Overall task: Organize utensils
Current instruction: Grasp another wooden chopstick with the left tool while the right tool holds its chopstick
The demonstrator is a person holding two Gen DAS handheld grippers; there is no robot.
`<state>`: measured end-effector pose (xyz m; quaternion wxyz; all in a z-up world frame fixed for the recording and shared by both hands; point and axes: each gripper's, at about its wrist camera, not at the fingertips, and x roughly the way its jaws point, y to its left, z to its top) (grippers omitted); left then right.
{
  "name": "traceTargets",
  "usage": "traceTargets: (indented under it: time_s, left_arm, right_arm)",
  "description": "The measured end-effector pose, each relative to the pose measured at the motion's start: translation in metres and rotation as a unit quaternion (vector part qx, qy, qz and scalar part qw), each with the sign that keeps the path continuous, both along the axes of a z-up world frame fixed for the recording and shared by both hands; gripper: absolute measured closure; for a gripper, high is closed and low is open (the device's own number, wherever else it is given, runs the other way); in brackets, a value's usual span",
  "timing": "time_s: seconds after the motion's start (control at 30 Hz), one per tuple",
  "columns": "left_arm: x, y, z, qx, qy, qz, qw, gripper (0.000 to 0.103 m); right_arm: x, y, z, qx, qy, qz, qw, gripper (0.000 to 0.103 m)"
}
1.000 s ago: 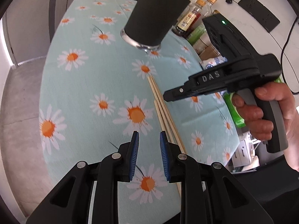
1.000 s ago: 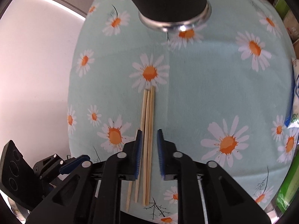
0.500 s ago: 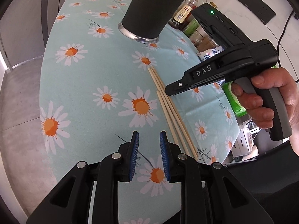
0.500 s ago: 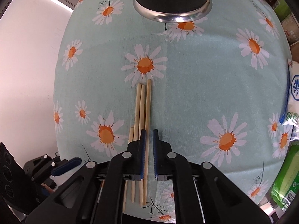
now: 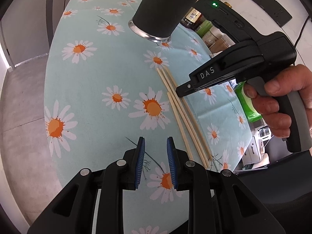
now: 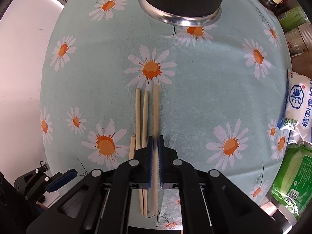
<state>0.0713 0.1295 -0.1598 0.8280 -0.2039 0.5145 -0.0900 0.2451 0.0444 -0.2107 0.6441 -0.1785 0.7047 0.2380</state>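
Several wooden chopsticks lie side by side on the daisy tablecloth; they also show in the left wrist view. My right gripper is shut on the rightmost chopstick, near its middle. In the left wrist view the right gripper sits over the chopsticks. My left gripper is open and empty, just left of the chopsticks' near ends. A black cup with a metal rim stands upside down beyond the chopsticks, also in the right wrist view.
Bottles and jars crowd the table's far right edge. A white salt bag and a green packet lie at the right edge. The table edge drops to grey floor on the left.
My right gripper has closed from open onto the rightmost chopstick. The left gripper has drawn back a little and stays open.
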Motion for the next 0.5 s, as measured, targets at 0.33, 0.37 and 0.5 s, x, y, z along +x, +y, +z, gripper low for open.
traceTargets:
  time_s: [0.33,0.37,0.5]
  left_arm:
    - [0.011,-0.021,0.003,0.014,0.028,0.001,0.9995,0.081]
    - [0.013,-0.024,0.003,0.016,0.033,0.002,0.9993,0.081]
    - [0.021,-0.037,0.003,0.027,0.053,0.007,0.9982,0.081]
  right_arm:
    - [0.021,-0.027,0.015,0.078,0.016,-0.008,0.997,0.098]
    - [0.026,-0.031,0.018,0.089,0.017,-0.009,0.996,0.098]
    - [0.038,-0.053,0.024,0.126,0.024,-0.011,0.992,0.098]
